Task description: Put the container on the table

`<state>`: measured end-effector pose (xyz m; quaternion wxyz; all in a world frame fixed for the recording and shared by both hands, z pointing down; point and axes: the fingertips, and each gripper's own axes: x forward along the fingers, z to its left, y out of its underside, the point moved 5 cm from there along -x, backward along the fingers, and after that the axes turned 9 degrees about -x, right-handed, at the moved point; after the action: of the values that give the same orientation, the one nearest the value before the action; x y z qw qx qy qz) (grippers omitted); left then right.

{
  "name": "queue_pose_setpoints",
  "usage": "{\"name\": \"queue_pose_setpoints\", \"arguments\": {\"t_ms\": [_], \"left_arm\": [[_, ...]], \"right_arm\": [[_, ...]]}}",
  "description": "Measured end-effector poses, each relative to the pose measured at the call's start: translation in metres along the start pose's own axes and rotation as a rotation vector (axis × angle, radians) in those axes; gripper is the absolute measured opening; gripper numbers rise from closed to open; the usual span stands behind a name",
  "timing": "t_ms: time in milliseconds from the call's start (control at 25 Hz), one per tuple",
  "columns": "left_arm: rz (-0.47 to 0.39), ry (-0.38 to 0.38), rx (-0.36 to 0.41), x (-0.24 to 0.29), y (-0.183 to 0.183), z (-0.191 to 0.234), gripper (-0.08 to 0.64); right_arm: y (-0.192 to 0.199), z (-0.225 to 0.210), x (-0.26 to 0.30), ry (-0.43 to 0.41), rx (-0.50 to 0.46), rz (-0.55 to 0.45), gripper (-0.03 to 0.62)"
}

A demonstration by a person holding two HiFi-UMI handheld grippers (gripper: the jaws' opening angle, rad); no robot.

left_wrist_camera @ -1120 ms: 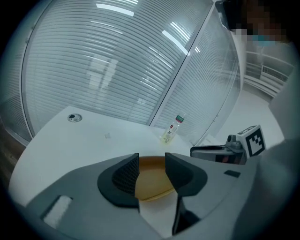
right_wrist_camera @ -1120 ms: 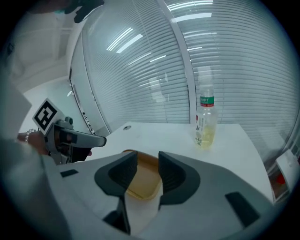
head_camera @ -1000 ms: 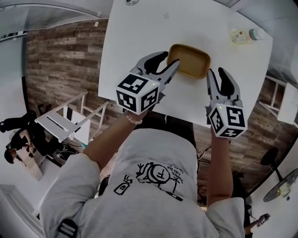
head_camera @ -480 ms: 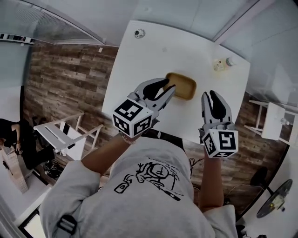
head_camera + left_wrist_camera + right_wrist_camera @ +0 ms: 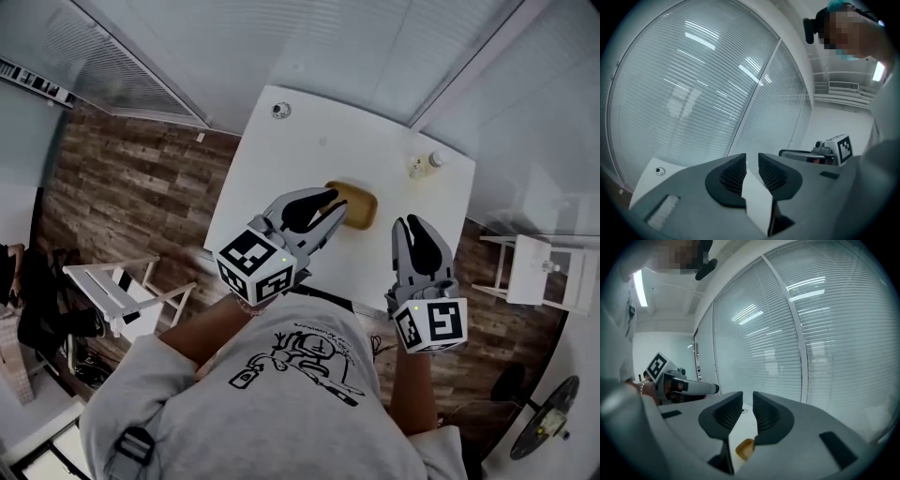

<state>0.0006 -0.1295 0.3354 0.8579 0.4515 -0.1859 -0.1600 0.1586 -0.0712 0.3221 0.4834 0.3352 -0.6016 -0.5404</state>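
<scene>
Wood-plank floor (image 5: 122, 178) surrounds a white counter (image 5: 309, 150) in the head view, where the tan container (image 5: 358, 202) sits on the counter's near half, with a small bottle (image 5: 420, 166) farther back to its right. The left hand-held gripper (image 5: 333, 206) hangs with its tip overlapping the container's near-left edge; the right hand-held gripper (image 5: 411, 225) hovers just beside the container, apart from it. Left gripper view: jaws a narrow slit apart, nothing between them, only counter and window blinds (image 5: 693, 93) beyond. Right gripper view: jaws likewise narrowly parted and empty, the container showing low through the gap, down on the counter.
</scene>
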Motion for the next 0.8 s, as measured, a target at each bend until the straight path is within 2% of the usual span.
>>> {"name": "queue_pose_setpoints", "arguments": {"t_ms": [400,800], "left_arm": [[-0.057,0.079,0.035,-0.028,-0.033,-0.046,0.072],[-0.069,0.093,0.065,-0.044,-0.042,-0.066,0.072]], "right_arm": [[-0.059,0.026,-0.034,-0.029,-0.034,-0.075,0.058],[-0.082,0.043,-0.057,-0.039,-0.078,-0.106,0.05]]}}
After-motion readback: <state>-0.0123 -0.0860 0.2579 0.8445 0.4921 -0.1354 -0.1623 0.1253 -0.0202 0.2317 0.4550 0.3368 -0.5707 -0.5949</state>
